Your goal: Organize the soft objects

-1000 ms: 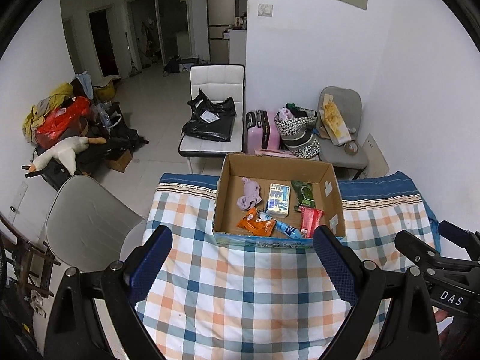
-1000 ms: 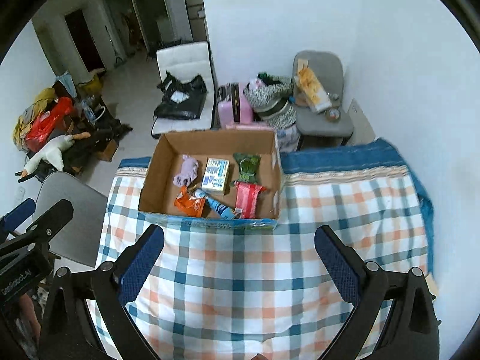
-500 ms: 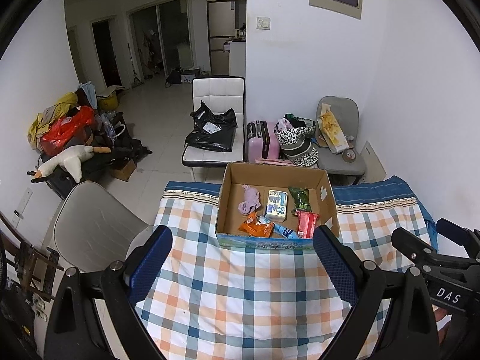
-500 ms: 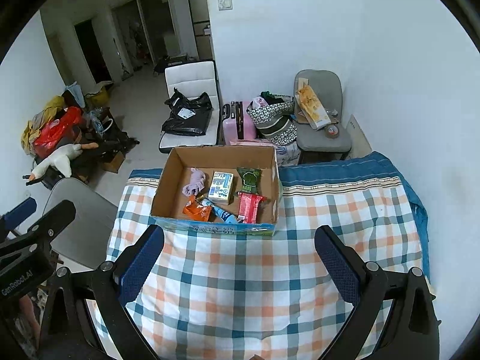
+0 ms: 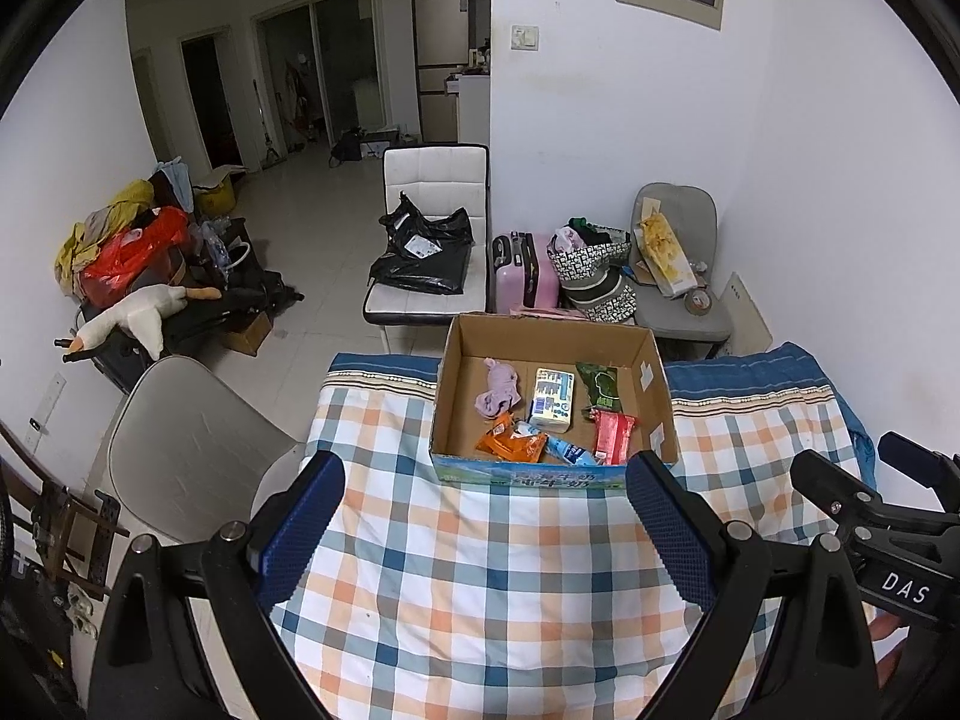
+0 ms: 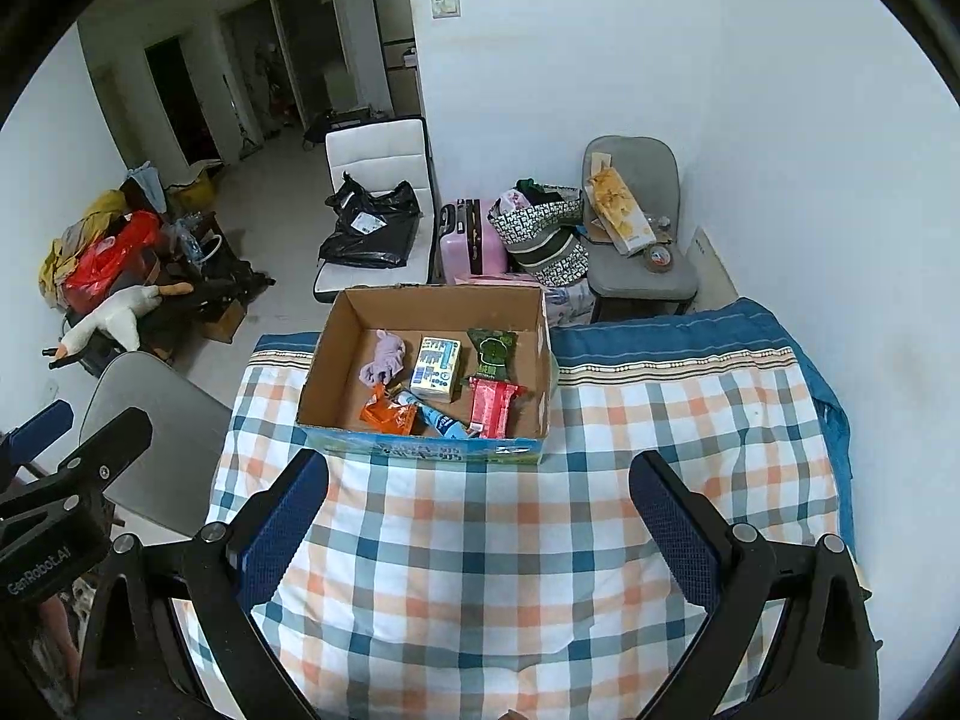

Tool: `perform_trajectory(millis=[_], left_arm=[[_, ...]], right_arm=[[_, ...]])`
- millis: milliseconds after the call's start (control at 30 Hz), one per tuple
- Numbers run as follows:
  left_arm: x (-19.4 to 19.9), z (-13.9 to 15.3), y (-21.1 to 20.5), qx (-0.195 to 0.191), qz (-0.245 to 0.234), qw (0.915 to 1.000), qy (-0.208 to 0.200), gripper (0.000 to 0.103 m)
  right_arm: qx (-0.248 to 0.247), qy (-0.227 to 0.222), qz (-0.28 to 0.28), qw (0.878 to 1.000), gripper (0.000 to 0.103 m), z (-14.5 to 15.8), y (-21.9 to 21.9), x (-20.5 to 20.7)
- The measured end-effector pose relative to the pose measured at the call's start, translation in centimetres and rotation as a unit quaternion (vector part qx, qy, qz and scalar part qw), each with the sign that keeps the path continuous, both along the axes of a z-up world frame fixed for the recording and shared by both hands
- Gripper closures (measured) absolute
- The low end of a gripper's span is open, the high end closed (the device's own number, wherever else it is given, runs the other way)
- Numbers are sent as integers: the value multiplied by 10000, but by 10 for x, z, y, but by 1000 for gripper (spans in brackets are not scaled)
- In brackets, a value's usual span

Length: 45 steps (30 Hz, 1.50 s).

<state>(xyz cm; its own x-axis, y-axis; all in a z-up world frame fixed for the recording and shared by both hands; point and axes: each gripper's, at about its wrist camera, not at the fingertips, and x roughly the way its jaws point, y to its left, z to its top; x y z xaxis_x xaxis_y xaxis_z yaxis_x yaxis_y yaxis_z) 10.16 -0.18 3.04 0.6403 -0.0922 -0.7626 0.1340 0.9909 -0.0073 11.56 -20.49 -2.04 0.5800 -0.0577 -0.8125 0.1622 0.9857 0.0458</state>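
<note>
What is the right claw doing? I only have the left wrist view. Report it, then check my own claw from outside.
Observer: The right claw is open. Its blue pads are wide apart with nothing between them, and it points at the cardboard box.
Operator: Tell me what lies under it.
Observer: Only bare checked cloth shows between its fingers and the box's near wall.
Operator: Now my claw, from outside.
Observer: In the right wrist view the left claw sits at the frame's left edge. It is left of the cloth's edge and in front of the grey chair.
</note>
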Motion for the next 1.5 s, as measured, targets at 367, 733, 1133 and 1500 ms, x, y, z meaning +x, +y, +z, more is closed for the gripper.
perform_trajectory(millis=[367, 733, 1133, 1500], left_arm=[[2, 4, -3, 6, -5, 10000, -48, 7], [3, 5, -4, 12, -7, 10000, -64, 7], [2, 5, -4, 12, 0, 10000, -73, 7], [3, 8, -3, 22, 20, 10000, -81, 7]], right_arm=[[-49, -85, -39, 9999, 1, 4, -2, -4], [-82, -86, -53, 9999, 1, 8, -2, -2], [-72, -114, -65, 9999, 1, 13, -4, 0], [-70, -117, -29, 9999, 1, 13, -4, 0]])
